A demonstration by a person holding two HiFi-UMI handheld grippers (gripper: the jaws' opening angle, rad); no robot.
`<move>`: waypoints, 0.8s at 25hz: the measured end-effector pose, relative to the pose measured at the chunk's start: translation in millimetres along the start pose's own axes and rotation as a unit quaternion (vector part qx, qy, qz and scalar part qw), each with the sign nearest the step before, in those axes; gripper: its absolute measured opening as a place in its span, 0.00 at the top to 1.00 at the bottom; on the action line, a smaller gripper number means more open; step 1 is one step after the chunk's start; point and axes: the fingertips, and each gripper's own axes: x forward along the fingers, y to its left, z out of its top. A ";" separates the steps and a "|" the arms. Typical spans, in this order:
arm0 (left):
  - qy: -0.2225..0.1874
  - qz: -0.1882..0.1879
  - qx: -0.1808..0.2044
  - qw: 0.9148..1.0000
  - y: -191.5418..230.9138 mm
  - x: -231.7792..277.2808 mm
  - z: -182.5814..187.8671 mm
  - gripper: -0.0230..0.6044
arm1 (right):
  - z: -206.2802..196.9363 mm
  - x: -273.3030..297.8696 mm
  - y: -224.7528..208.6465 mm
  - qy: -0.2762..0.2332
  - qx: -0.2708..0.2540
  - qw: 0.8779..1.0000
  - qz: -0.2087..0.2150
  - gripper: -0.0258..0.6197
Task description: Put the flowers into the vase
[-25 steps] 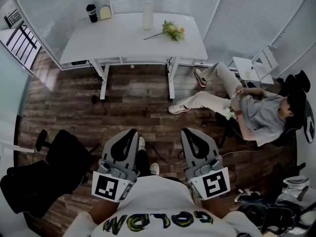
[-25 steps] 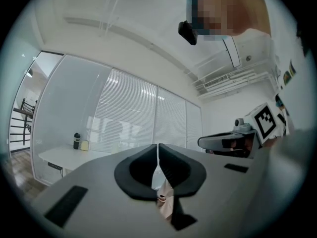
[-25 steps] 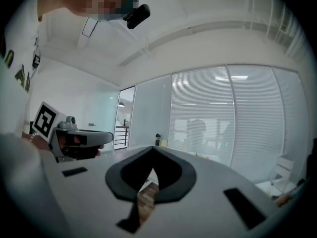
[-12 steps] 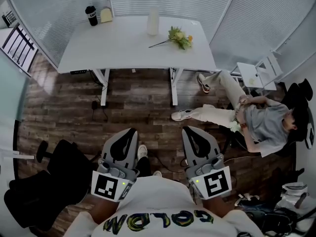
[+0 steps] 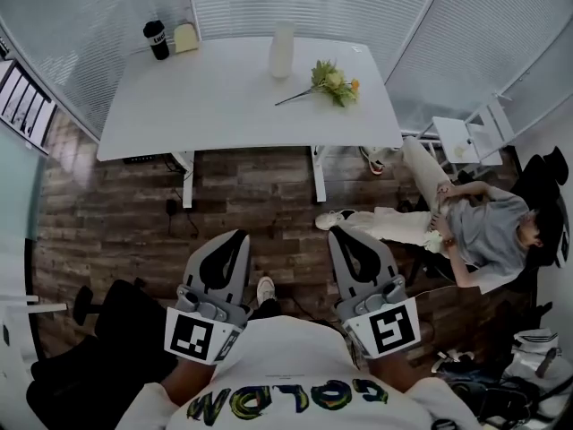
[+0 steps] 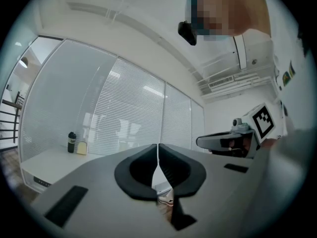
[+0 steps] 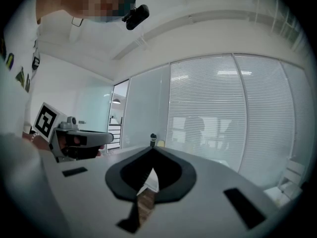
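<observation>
The left tool is level in front of the person, its jaws pressed together on nothing. The right tool sits at its three o'clock and is likewise shut and empty. Both point across the wood floor toward the white surface, and neither is anywhere near it yet.

The step in hand looks like the approach. To do it well, I'd say come square to the near edge of the surface, stop short of it, and spread one tool's jaws before reaching. The right tool seems the natural one for the pick. A grip on the bare stem would serve better than one on the blooms. The other tool could steady the vase, which is tall, narrow and likely to tip. A seated person stretches their legs across the floor at about three o'clock, so a straight line ahead keeps clear of them.

The flowers lie flat on the surface, well apart from both tools, at roughly twelve o'clock from the right tool and one o'clock from the left. Their stem end points toward eight o'clock, with the blooms at the other end. The vase stands upright near them, at their ten o'clock and not touching. A dark mug stands at the surface's far corner, around ten o'clock.
</observation>
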 end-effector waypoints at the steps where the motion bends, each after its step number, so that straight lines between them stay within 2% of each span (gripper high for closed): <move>1: 0.000 -0.003 0.000 1.000 6.8 4.3 1.0 0.93 | 1.6 7.7 -1.3 0.000 0.001 1.000 -0.003 0.94; 7: 0.002 -0.014 -0.003 1.000 36.2 24.0 0.7 0.93 | 4.4 37.8 -7.4 0.004 0.002 1.000 -0.012 0.95; 20: 0.010 -0.029 -0.012 0.999 55.7 52.2 -4.9 0.93 | 0.9 69.3 -22.2 0.007 0.004 1.000 -0.017 0.95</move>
